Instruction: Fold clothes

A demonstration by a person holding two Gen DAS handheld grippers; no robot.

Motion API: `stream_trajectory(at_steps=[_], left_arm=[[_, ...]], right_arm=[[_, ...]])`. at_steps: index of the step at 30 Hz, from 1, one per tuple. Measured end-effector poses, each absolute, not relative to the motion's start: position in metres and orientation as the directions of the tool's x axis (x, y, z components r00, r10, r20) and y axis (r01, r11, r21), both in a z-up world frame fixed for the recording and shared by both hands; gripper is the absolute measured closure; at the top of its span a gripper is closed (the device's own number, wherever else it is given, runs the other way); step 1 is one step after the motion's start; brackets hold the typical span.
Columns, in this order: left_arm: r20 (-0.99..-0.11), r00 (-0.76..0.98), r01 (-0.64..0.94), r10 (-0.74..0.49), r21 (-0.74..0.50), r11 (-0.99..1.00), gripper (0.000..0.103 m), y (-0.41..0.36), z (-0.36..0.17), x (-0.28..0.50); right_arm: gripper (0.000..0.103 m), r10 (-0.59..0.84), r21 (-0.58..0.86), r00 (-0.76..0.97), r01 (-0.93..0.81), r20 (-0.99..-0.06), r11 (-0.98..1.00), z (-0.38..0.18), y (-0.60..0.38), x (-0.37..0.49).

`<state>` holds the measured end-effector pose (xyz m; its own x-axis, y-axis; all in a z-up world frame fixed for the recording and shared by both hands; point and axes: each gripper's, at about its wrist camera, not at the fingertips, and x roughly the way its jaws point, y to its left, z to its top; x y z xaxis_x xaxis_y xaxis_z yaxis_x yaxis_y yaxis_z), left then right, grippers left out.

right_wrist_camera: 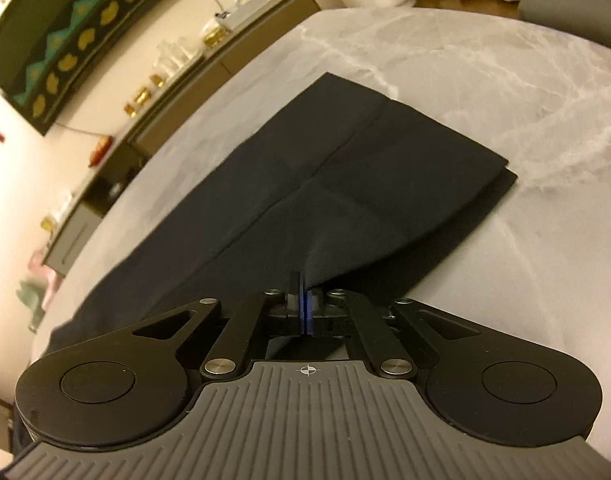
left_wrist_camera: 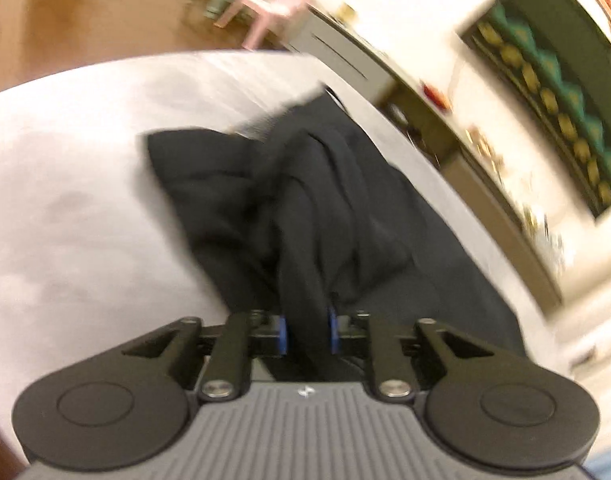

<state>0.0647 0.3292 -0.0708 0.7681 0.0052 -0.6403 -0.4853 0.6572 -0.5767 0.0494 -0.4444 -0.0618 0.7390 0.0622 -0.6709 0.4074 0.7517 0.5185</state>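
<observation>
A dark garment (right_wrist_camera: 345, 168) lies on the marble tabletop (right_wrist_camera: 485, 60), one end folded flat, the other still bunched. The right gripper (right_wrist_camera: 305, 304) pinches its near edge; the left gripper (left_wrist_camera: 308, 328) loosely straddles a bunched fold. Folding looks partway done.

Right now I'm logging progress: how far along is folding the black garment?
Partly done. The black fabric garment already lies doubled flat on the grey marbled table. The right gripper pinches its near edge; the left gripper straddles a bunched part. Remaining: smoothing and final folds.
</observation>
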Motion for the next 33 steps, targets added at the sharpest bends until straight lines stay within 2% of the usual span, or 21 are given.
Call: stream_trajectory(at_steps=[1, 2, 4, 9, 12, 13, 15, 16, 17, 21, 22, 27, 30, 31, 32, 33], left_arm=[[-0.625, 0.781, -0.497, 0.015, -0.606, 0.621, 0.074, 0.337, -0.071, 0.061], [-0.606, 0.795, -0.501, 0.020, -0.638, 0.584, 0.071, 0.345, -0.072, 0.057], [-0.570, 0.821, -0.505, 0.033, -0.698, 0.508, 0.067, 0.360, -0.073, 0.050], [-0.537, 0.843, -0.474, 0.007, -0.738, 0.480, 0.067, 0.362, -0.071, 0.062], [-0.470, 0.879, -0.398, 0.078, -0.634, 0.664, 0.068, 0.332, -0.047, 0.063], [-0.443, 0.891, -0.372, 0.101, -0.583, 0.723, 0.073, 0.321, -0.038, 0.063], [-0.381, 0.914, -0.321, 0.140, -0.465, 0.825, 0.074, 0.299, -0.021, 0.063], [-0.337, 0.931, -0.286, 0.140, -0.434, 0.854, 0.072, 0.289, -0.013, 0.056], [-0.302, 0.945, -0.257, 0.124, -0.454, 0.853, 0.071, 0.286, -0.010, 0.050], [-0.389, 0.920, -0.333, 0.041, -0.723, 0.605, 0.064, 0.335, -0.043, 0.049], [-0.404, 0.914, -0.349, 0.026, -0.754, 0.557, 0.060, 0.343, -0.050, 0.049], [-0.464, 0.886, -0.419, -0.006, -0.807, 0.416, 0.052, 0.368, -0.073, 0.052], [-0.471, 0.882, -0.419, -0.025, -0.808, 0.414, 0.038, 0.373, -0.077, 0.055], [-0.486, 0.874, -0.430, -0.014, -0.786, 0.445, 0.039, 0.372, -0.076, 0.062], [-0.503, 0.865, -0.442, 0.003, -0.758, 0.479, 0.049, 0.373, -0.074, 0.070], [-0.494, 0.869, -0.430, 0.039, -0.712, 0.556, 0.064, 0.370, -0.065, 0.074]], right_arm=[[0.084, 0.045, 0.516, 0.742, 0.419, -0.669, 0.747, -0.059, -0.445, 0.044], [0.070, 0.028, 0.513, 0.745, 0.431, -0.667, 0.743, -0.057, -0.447, 0.038], [0.051, -0.033, 0.487, 0.750, 0.461, -0.660, 0.742, -0.050, -0.449, 0.026], [0.052, -0.219, 0.378, 0.791, 0.491, -0.572, 0.785, -0.021, -0.439, 0.008], [0.051, -0.300, 0.291, 0.810, 0.486, -0.504, 0.824, -0.005, -0.422, 0.003], [0.049, -0.301, 0.260, 0.822, 0.463, -0.483, 0.847, 0.000, -0.415, 0.004], [0.046, -0.265, 0.216, 0.845, 0.398, -0.464, 0.892, 0.005, -0.397, 0.007], [0.044, -0.236, 0.199, 0.853, 0.360, -0.466, 0.911, 0.006, -0.387, 0.009], [0.043, -0.206, 0.181, 0.860, 0.322, -0.467, 0.929, 0.006, -0.376, 0.012], [0.040, -0.080, 0.174, 0.866, 0.189, -0.494, 0.966, 0.002, -0.341, 0.022], [0.039, -0.064, 0.166, 0.867, 0.167, -0.495, 0.972, 0.001, -0.334, 0.024], [0.037, 0.000, 0.137, 0.863, 0.080, -0.505, 0.987, -0.004, -0.304, 0.029], [0.034, 0.025, 0.130, 0.853, 0.050, -0.521, 0.990, -0.008, -0.293, 0.031], [0.032, 0.034, 0.127, 0.849, 0.039, -0.527, 0.991, -0.009, -0.290, 0.030], [0.032, 0.051, 0.125, 0.841, 0.020, -0.539, 0.992, -0.011, -0.289, 0.032], [0.032, 0.068, 0.129, 0.830, 0.004, -0.553, 0.992, -0.014, -0.287, 0.033]])
